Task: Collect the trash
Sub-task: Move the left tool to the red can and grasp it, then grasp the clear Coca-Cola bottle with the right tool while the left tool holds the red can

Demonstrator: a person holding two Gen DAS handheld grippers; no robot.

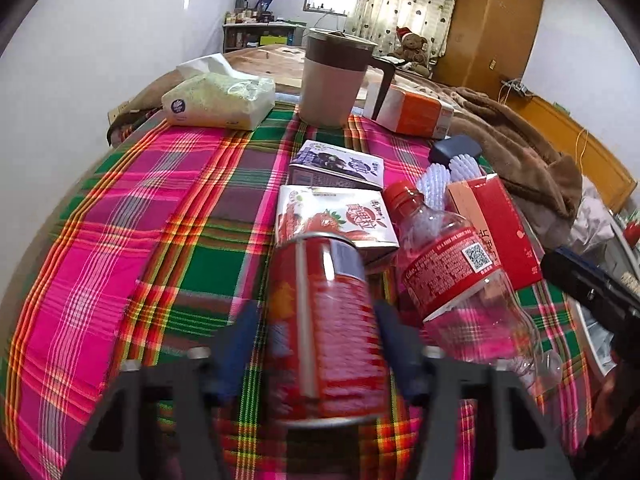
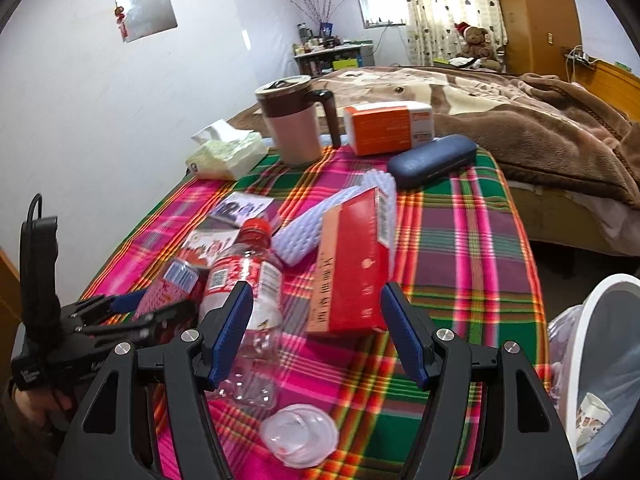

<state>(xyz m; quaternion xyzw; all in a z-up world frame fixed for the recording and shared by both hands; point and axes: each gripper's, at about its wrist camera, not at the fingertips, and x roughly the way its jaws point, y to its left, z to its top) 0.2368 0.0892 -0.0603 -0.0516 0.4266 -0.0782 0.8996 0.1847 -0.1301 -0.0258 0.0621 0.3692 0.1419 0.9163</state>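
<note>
A red drinks can (image 1: pixel 324 328) lies lengthwise on the plaid cloth between the blue pads of my left gripper (image 1: pixel 318 344), which is shut on it; the right wrist view shows the same can (image 2: pixel 172 284) in that gripper (image 2: pixel 132 312). Just right of it lies an empty clear bottle (image 1: pixel 452 276) with a red cap and label. My right gripper (image 2: pixel 316 332) stands open above the cloth. The bottle (image 2: pixel 248 288) is at its left finger and a red carton (image 2: pixel 348 280) lies just ahead. A clear plastic lid (image 2: pixel 298 436) lies below the jaws.
Two small drink cartons (image 1: pixel 332 220) and white foam pieces (image 2: pixel 304 232) lie mid-table. A mug (image 2: pixel 296 120), tissue pack (image 2: pixel 228 152), orange box (image 2: pixel 384 128) and blue case (image 2: pixel 432 160) stand at the back. A white lined bin (image 2: pixel 600 360) is off the table's right edge, a bed behind.
</note>
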